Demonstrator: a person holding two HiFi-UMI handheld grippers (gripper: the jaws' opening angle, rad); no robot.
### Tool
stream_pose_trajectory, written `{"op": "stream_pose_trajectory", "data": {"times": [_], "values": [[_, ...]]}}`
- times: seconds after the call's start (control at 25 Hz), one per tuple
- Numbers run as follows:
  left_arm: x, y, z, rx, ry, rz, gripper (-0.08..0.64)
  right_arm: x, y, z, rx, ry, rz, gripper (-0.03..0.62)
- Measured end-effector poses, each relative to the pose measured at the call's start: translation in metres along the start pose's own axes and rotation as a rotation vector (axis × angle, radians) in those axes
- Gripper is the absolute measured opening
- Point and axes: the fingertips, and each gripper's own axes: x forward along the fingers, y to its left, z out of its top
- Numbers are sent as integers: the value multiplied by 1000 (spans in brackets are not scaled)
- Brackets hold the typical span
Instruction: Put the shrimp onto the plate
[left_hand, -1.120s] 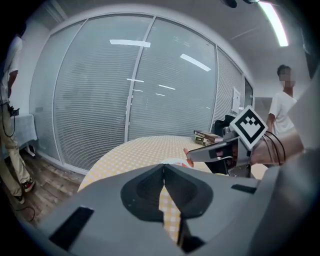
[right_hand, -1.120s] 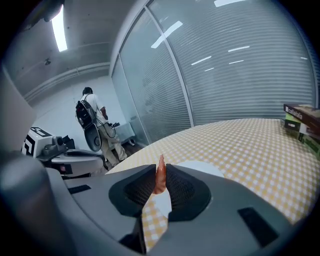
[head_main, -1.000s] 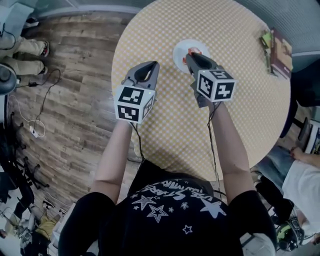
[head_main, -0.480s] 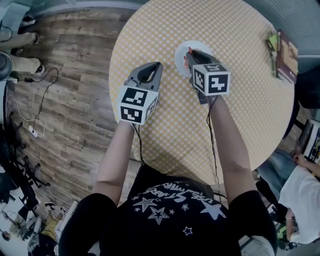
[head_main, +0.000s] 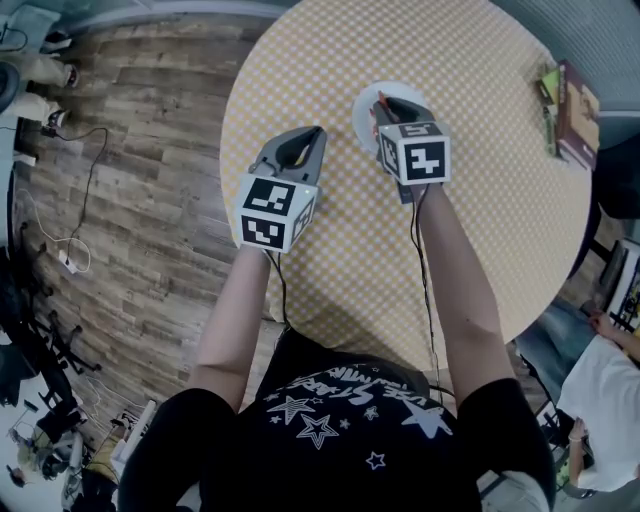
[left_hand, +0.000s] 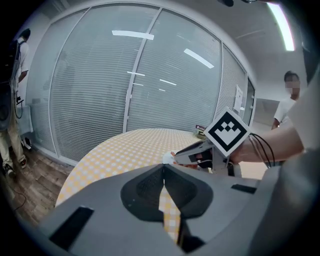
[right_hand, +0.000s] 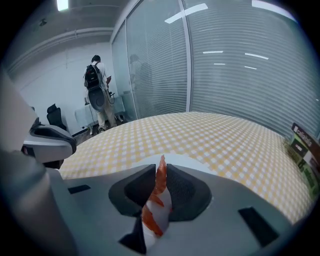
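A small white plate (head_main: 400, 94) lies on the round yellow-checked table (head_main: 470, 220), half hidden under my right gripper (head_main: 383, 104). That gripper is shut on an orange-and-white shrimp (right_hand: 156, 202), which stands tail-up between the pads just above the plate's rim (right_hand: 192, 162). In the head view only the shrimp's red tip (head_main: 379, 99) shows. My left gripper (head_main: 306, 136) hovers over the table to the left of the plate, jaws shut with nothing between them. From the left gripper view (left_hand: 164, 168), the right gripper (left_hand: 192, 154) is over the plate's edge (left_hand: 167, 159).
A dark book (head_main: 574, 102) and a green packet (head_main: 547, 84) lie near the table's far right edge. Wooden floor with cables (head_main: 75, 215) runs along the left. A person with a backpack (right_hand: 96, 90) stands beyond the table.
My right gripper has shifted slightly left and forward over the plate with the shrimp still held. The left gripper has stayed about where it was.
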Motion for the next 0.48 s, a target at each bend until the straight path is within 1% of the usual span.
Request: {"op": "stream_pose_trajectory", "data": {"times": [0.12, 0.24, 0.48], "values": [[-1, 1, 0, -2, 0, -1, 9, -1, -1, 3, 6, -22, -1, 72], [-2, 2, 0, -2, -2, 0, 9, -4, 0, 8, 37, -63, 16, 74], [-10, 1, 2, 0, -12, 4, 9, -22, 6, 10, 59, -102, 9, 72]]}}
